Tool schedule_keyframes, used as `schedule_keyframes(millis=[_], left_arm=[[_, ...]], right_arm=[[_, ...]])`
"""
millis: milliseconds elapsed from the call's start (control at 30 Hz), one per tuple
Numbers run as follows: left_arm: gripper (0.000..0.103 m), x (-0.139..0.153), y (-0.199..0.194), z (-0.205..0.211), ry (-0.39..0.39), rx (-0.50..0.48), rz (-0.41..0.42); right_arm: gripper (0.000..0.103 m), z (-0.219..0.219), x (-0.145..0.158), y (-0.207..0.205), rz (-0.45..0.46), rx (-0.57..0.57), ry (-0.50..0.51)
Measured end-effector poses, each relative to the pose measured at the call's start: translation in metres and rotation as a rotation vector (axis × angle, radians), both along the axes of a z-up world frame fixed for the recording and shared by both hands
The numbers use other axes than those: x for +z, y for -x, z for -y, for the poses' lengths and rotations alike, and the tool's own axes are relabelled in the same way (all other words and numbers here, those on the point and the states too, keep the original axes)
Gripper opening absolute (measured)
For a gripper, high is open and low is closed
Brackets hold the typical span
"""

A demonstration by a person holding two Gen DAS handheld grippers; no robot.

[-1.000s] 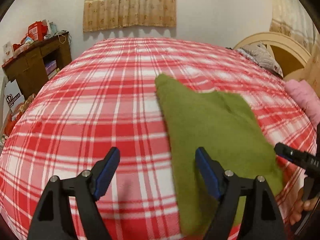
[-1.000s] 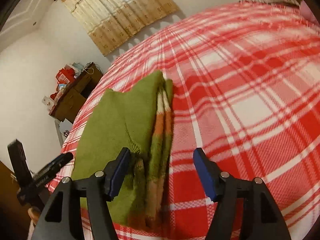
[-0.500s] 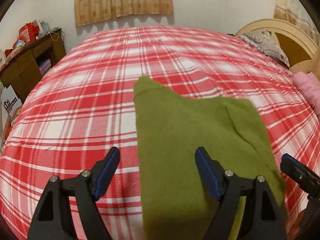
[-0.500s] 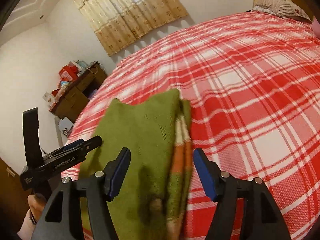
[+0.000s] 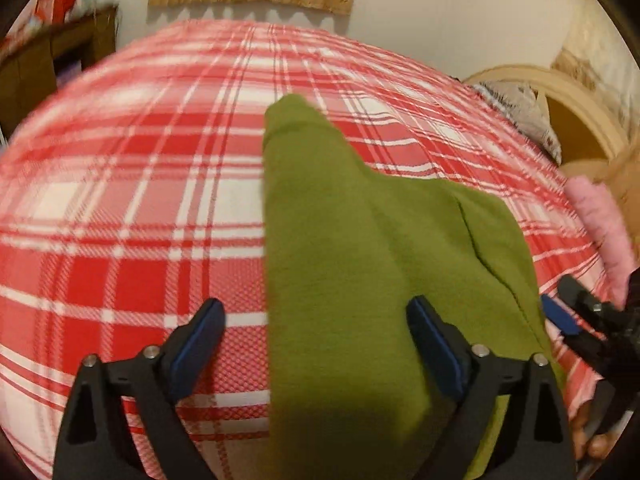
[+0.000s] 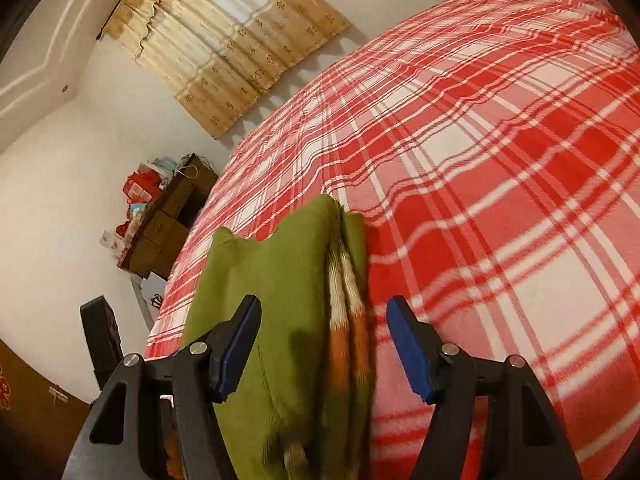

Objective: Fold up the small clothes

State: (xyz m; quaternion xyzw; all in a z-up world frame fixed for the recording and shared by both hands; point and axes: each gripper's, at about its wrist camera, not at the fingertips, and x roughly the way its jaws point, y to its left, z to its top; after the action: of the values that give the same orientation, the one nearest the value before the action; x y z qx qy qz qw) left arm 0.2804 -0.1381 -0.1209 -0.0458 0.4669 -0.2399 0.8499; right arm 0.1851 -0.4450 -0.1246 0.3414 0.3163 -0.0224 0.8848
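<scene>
You get warm, fairly dim indoor light in both views. The left wrist view smears with motion blur, worst at the dark wooden cabinet (image 5: 48, 64). Fisheye bulges the red-and-white plaid bedspread (image 6: 500, 160) and blackens corners. Soft shadows darken the near end of the folded green knit garment (image 5: 360, 420).

Left gripper (image 5: 316, 344) wide open, held low, level. Right gripper (image 6: 324, 344) wide open too, beside it.

Bare plaid bedspread (image 5: 120, 208) left of sweater (image 5: 360, 260); pink bundle (image 5: 600, 224) right.
</scene>
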Motion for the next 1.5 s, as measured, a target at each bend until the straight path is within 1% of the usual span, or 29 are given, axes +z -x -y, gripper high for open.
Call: schedule_keyframes(millis=[33, 167, 200, 267, 333, 367, 433, 533, 567, 667, 767, 833, 900, 967, 1100, 1133, 1200, 1267, 1300, 1333, 1367, 1433, 1500], left_arm=[[0.097, -0.001, -0.001, -0.003, 0.023, -0.005, -0.003], [0.099, 0.0, 0.005, 0.005, -0.002, -0.028, 0.027], [0.1, -0.001, 0.005, 0.005, 0.002, -0.033, 0.02], [0.101, -0.001, 0.005, 0.005, 0.006, -0.04, 0.019], [0.101, 0.0, 0.005, 0.007, 0.0, -0.043, 0.023], [0.101, 0.0, 0.005, 0.007, 0.0, -0.043, 0.023], [0.102, 0.0, 0.004, 0.008, 0.001, -0.044, 0.023], [0.102, -0.001, 0.004, 0.009, 0.0, -0.045, 0.024], [0.102, -0.001, 0.002, 0.008, 0.001, -0.044, 0.023], [0.102, -0.002, 0.002, 0.009, 0.003, -0.045, 0.025], [0.102, -0.002, 0.002, 0.007, 0.001, -0.046, 0.028], [0.102, -0.002, 0.003, 0.007, 0.001, -0.047, 0.032], [0.102, -0.002, 0.003, 0.005, -0.001, -0.046, 0.035], [0.102, -0.002, 0.003, 0.004, 0.003, -0.044, 0.034], [0.102, -0.002, 0.003, 0.003, 0.008, -0.04, 0.033], [0.102, -0.003, 0.003, 0.003, 0.009, -0.039, 0.033], [0.102, -0.002, 0.003, 0.003, 0.009, -0.038, 0.035], [0.102, -0.002, 0.004, 0.003, 0.008, -0.035, 0.04], [0.102, -0.002, 0.004, 0.003, 0.008, -0.032, 0.043], [0.102, -0.002, 0.004, 0.003, 0.008, -0.03, 0.044], [0.101, -0.002, 0.004, 0.003, 0.009, -0.031, 0.043], [0.101, -0.002, 0.004, 0.003, 0.004, -0.032, 0.045], [0.101, -0.002, 0.005, 0.003, 0.005, -0.034, 0.044]], right_arm=[[0.066, -0.002, -0.002, -0.007, -0.014, 0.013, 0.003], [0.066, -0.001, -0.013, -0.024, -0.057, 0.038, 0.03], [0.066, 0.0, -0.017, -0.024, -0.057, 0.044, 0.026], [0.066, 0.003, -0.021, -0.02, -0.027, 0.051, 0.007], [0.066, 0.004, -0.022, -0.018, -0.02, 0.063, 0.013], [0.066, 0.002, -0.022, -0.019, -0.023, 0.069, 0.025], [0.071, -0.003, -0.02, -0.023, -0.034, 0.09, 0.049], [0.073, -0.011, -0.017, -0.03, -0.025, 0.146, 0.083], [0.073, -0.016, -0.015, -0.033, -0.021, 0.169, 0.115], [0.073, -0.024, -0.017, -0.036, -0.017, 0.223, 0.155], [0.067, -0.026, -0.016, -0.033, -0.007, 0.241, 0.172], [0.06, -0.023, -0.017, -0.029, 0.007, 0.221, 0.161], [0.059, -0.02, -0.016, -0.022, 0.035, 0.191, 0.152], [0.059, -0.025, -0.011, -0.021, 0.045, 0.173, 0.186], [0.06, -0.031, -0.016, -0.034, -0.025, 0.21, 0.196], [0.06, -0.033, -0.015, -0.034, -0.024, 0.209, 0.207], [0.059, -0.046, -0.006, -0.028, 0.019, 0.24, 0.291], [0.057, -0.064, 0.005, -0.019, 0.093, 0.295, 0.37], [0.055, -0.071, 0.009, -0.015, 0.132, 0.327, 0.389], [0.055, -0.072, 0.01, -0.014, 0.143, 0.336, 0.391], [0.055, -0.07, 0.009, -0.014, 0.133, 0.33, 0.38], [0.055, -0.056, 0.001, -0.021, 0.079, 0.293, 0.314], [0.056, -0.039, -0.012, -0.03, 0.006, 0.258, 0.222]])
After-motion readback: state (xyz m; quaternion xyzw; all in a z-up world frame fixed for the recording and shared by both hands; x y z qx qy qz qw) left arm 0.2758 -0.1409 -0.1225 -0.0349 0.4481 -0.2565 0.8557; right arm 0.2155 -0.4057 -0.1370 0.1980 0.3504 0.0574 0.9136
